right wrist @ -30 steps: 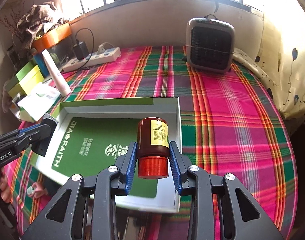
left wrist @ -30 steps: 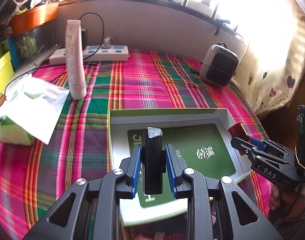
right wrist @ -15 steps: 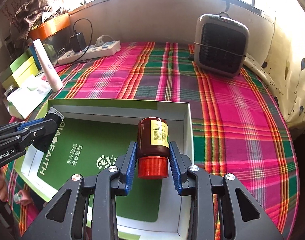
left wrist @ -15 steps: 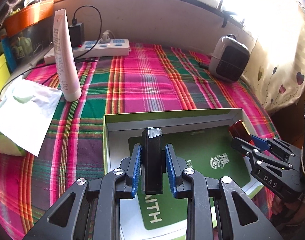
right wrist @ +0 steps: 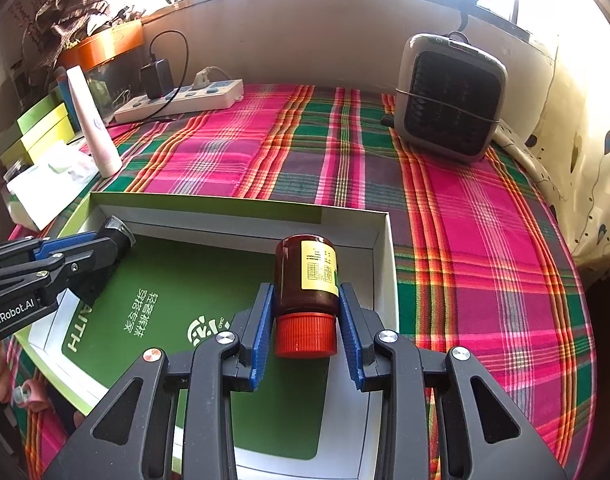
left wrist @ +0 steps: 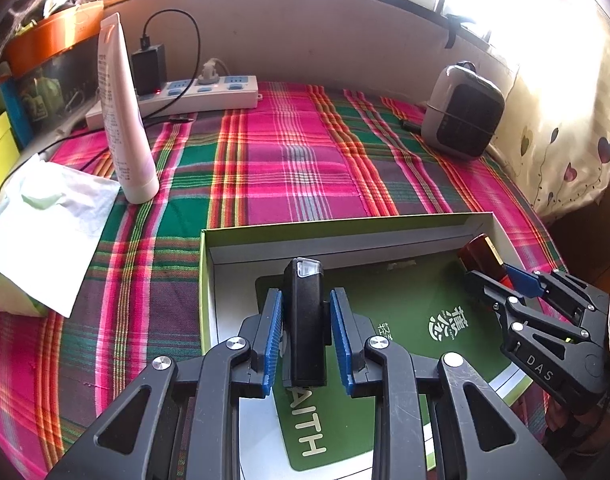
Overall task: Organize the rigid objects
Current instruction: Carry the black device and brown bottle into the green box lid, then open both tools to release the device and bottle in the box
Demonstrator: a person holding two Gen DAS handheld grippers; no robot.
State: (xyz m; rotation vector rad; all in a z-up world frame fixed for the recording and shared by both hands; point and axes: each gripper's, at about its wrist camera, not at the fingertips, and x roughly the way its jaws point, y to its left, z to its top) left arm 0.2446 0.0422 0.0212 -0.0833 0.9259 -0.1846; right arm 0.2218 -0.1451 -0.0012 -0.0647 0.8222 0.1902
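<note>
The left gripper (left wrist: pixel 307 336) clamps a black device (left wrist: pixel 305 320), its lower end hidden between the pads; the right gripper (right wrist: pixel 307 332) grips a brown bottle (right wrist: pixel 307 276). Both hover inside the open box (right wrist: pixel 381 240), whose near edge is cut off; plaid cloth (right wrist: pixel 485 220) beyond lies bare

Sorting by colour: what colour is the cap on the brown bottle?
Orange-red ribbed cap on the brown plastic bottle; clearest in the right wrist view.

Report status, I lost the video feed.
Left gripper shut on black lamp. Right gripper shut on brown bottle. Both over open box. Nothing blocking.
</note>
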